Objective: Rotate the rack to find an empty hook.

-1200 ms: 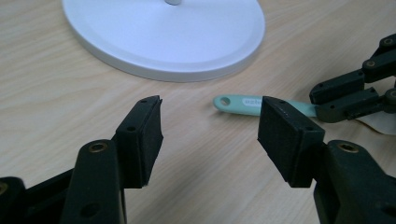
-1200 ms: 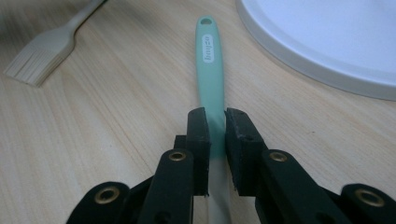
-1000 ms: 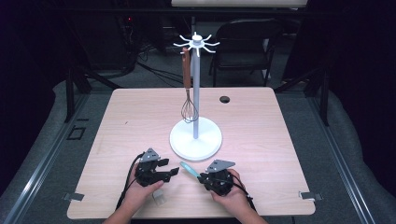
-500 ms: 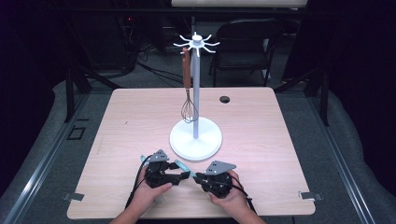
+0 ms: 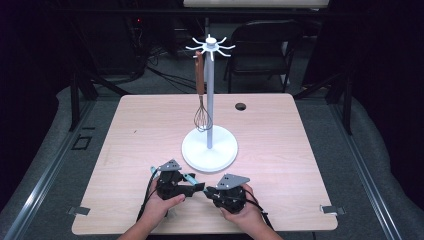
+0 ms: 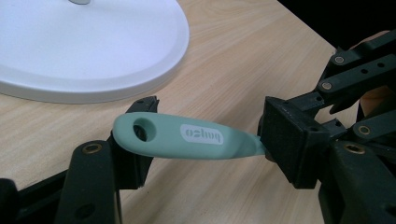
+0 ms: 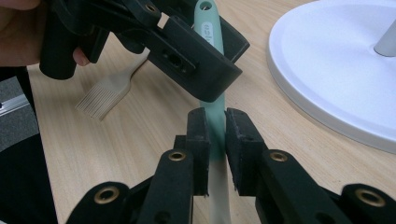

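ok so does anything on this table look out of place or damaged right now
Nothing looks damaged or spilled. The whisk hangs straight from the white stand. The mint-handled utensil is off the table, gripped by both the left gripper and the right gripper, which looks deliberate.

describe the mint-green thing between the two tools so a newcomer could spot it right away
Start at the white stand base mid-table, then drop to the table's near edge where the left tool and right tool meet. The brush handle spans between them, held by both. It is the one mint-green item: smooth, with a hanging hole and white logo patch, unlike the brown-handled whisk on the stand.
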Motion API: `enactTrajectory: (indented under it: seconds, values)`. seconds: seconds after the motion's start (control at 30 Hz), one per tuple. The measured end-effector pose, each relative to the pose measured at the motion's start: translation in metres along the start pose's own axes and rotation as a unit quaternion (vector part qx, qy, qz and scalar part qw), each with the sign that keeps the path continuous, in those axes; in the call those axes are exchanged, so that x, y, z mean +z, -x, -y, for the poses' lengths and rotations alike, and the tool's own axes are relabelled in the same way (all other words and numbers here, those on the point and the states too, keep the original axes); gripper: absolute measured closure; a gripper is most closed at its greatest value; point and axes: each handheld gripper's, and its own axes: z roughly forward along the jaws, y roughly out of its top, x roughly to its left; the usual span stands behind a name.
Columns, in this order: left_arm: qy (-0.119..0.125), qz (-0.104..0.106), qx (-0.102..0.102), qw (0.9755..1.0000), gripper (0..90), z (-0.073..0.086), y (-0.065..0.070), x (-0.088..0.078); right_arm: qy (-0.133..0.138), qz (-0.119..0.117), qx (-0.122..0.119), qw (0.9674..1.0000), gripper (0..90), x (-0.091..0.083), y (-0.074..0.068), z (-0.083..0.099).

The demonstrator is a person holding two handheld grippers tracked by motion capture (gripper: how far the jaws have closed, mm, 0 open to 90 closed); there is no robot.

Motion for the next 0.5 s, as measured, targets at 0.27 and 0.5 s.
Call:
enactTrajectory:
  seconds: [0.27,0.5]
  values:
    - [0.001,-0.003,-0.003,1.0000,44.0,0.000,-0.002,-0.001,-0.008,-0.007,0.004,0.9999,71.9,0.000,0.002,0.003]
    - [0.004,-0.001,-0.002,1.0000,45.2,0.000,-0.002,-0.001,-0.040,-0.022,0.024,0.9986,72.3,-0.002,0.007,0.012]
